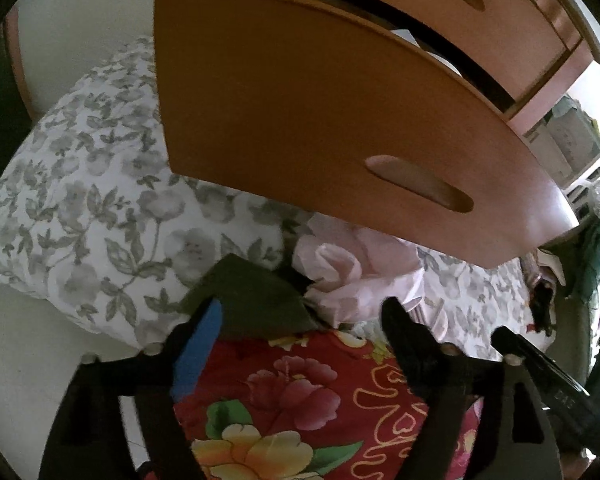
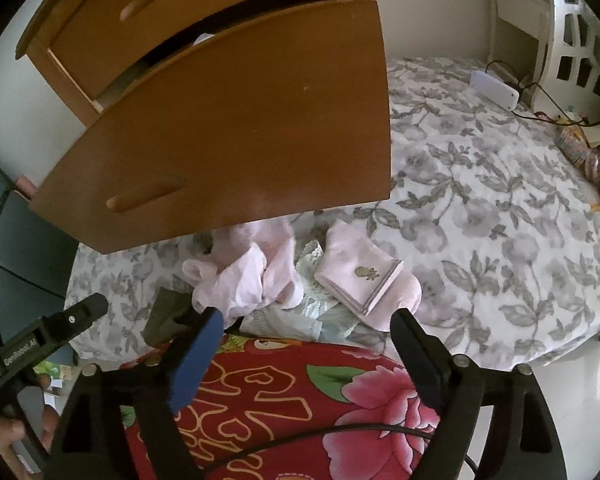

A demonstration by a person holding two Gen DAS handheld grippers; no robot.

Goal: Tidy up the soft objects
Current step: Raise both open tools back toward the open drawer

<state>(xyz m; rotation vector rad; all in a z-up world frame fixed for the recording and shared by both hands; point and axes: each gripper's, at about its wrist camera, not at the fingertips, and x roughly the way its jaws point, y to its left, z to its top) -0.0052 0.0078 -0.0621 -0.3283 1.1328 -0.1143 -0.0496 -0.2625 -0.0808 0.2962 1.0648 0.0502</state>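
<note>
Hovering with jaws parted and empty, each hand-held gripper (image 2: 306, 322) is facing pink socks (image 2: 364, 280) just ahead. Being soft and light, they are inviting a pinch at the folded cuff.

The open drawer front (image 2: 236, 120) hides the far part of the crumpled pink garment (image 2: 252, 276) and the bed (image 2: 480, 208) behind it. The drawer's inside shows only as a dark gap. Clutter at the bed's far right edge (image 2: 592, 152) is too blurred to name.
</note>
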